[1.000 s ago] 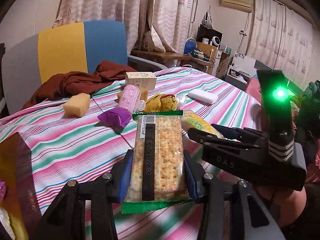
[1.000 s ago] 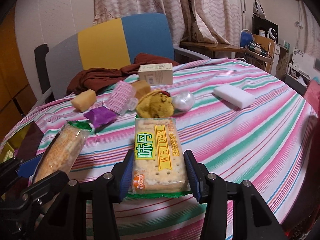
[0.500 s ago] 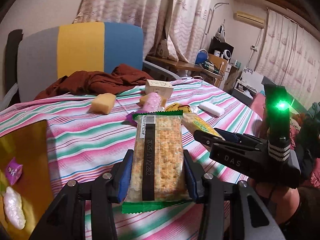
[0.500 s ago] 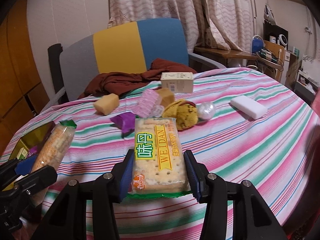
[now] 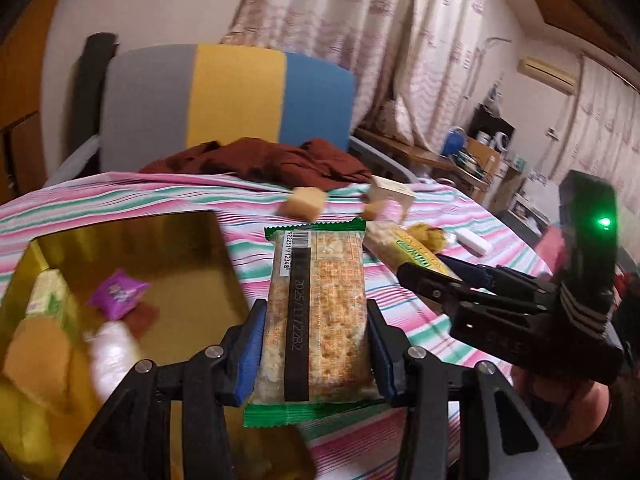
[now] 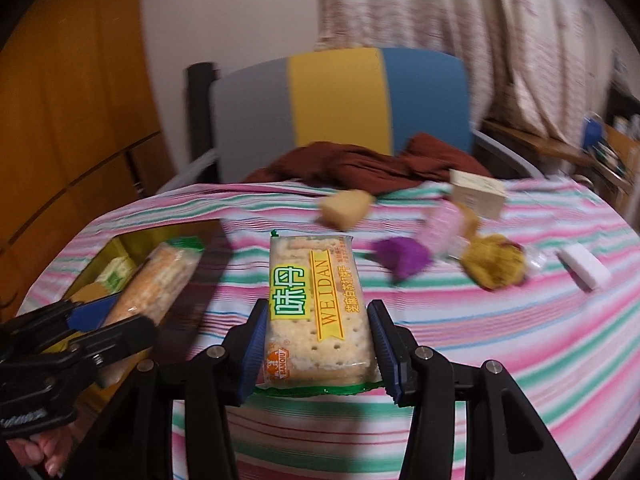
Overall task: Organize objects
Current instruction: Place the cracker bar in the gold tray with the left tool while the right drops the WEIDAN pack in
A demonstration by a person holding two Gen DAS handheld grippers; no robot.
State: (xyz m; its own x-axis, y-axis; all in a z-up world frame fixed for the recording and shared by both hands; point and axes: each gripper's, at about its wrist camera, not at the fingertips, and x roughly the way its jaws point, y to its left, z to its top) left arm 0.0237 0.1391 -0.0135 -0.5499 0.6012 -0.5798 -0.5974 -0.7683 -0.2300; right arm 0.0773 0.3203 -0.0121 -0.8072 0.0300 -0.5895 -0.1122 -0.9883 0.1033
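My left gripper (image 5: 316, 344) is shut on a cracker pack (image 5: 318, 312) with its barcode side up, held above the striped tablecloth (image 5: 168, 196) beside an open gold box (image 5: 218, 236). In the box lie a purple candy (image 5: 116, 294), a white wrapped piece (image 5: 110, 354) and a green-yellow pack (image 5: 46, 296). My right gripper (image 6: 318, 344) is shut on a second cracker pack (image 6: 316, 308), label side up. Each gripper shows in the other's view: the right gripper (image 5: 424, 276) at the right, the left gripper (image 6: 100, 320) at the left over the gold box (image 6: 120, 244).
Further back on the table lie a tan block (image 6: 346, 208), a purple wrapper (image 6: 402, 258), a pink pack (image 6: 442, 226), a yellow-brown lump (image 6: 494, 264), a white block (image 6: 584, 268) and a small carton (image 6: 478, 192). A maroon cloth (image 6: 360, 164) drapes from the chair (image 6: 340, 96).
Both grippers have swung left with their cracker packs still held. The gold box has come well into view, and the loose items have slid to the right of both views.
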